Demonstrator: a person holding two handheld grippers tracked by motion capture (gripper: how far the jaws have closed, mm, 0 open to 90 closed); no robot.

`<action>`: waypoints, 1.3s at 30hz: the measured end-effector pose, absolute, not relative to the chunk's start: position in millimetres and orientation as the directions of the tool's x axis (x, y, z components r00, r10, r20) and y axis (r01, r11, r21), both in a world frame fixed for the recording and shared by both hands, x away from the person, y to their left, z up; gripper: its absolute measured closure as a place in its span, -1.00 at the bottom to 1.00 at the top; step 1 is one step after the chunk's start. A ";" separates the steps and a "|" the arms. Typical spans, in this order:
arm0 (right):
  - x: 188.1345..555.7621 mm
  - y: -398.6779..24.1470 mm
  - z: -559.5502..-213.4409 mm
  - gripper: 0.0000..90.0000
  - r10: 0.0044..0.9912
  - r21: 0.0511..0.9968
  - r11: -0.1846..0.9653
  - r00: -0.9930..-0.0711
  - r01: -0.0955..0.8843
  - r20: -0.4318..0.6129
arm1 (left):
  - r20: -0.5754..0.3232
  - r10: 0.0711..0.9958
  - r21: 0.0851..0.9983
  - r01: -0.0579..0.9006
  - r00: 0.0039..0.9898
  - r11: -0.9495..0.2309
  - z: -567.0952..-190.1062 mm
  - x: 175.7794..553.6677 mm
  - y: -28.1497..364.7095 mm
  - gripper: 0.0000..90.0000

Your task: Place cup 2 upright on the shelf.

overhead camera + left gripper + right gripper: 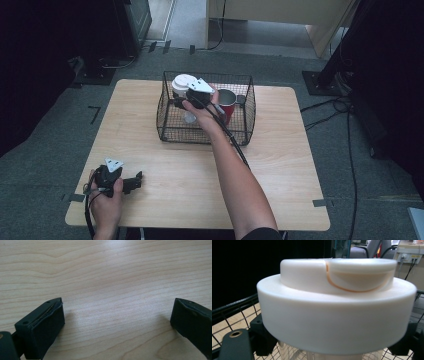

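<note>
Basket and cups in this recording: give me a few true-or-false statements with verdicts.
1. The right hand-held gripper holds a white-lidded cup over the wire basket. True.
2. A red cup is in the basket. True.
3. The left hand-held gripper grips a spoon. False: its jaws stand open over bare table with nothing between them.
4. The basket stands at the table's near edge. False: it stands toward the far edge.
5. The lidded cup has a clear body below the lid. True, by the right gripper view.
</note>
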State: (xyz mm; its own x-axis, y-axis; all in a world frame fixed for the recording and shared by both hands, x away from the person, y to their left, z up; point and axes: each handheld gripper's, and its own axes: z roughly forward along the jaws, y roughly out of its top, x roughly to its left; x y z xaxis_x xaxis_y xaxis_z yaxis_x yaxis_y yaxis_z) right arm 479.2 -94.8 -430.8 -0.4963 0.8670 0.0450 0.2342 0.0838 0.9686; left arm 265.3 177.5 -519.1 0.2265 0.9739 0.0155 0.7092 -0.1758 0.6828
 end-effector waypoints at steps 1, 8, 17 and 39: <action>479.1 -94.3 -431.4 -0.65 0.865 0.969 0.087 -0.501 0.232 0.042 | 0.014 0.974 0.684 0.709 0.225 -0.174 -519.2 265.3 177.3 -1.00; 479.0 -89.0 -434.0 -0.65 0.848 0.967 0.084 -0.527 0.241 0.057 | 0.015 0.974 0.683 0.709 0.226 -0.175 -519.1 265.3 177.4 -1.00; 480.2 -88.6 -439.6 -0.65 0.840 0.963 0.108 -0.541 0.246 0.044 | 0.015 0.974 0.683 0.709 0.226 -0.175 -519.1 265.3 177.4 -1.00; 467.7 -84.6 -432.8 -0.88 0.862 0.935 0.192 -0.507 0.297 -0.016 | 0.014 0.974 0.684 0.709 0.225 -0.174 -519.1 265.3 177.3 -1.00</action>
State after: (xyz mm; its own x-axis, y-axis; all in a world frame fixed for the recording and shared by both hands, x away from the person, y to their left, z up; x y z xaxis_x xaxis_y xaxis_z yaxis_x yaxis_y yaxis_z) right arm 467.7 -84.6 -432.8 -0.5066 0.8620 -0.0162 0.2974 0.1923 0.9352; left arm 265.3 177.3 -519.1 0.2250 0.9743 0.0141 0.7089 -0.1736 0.6836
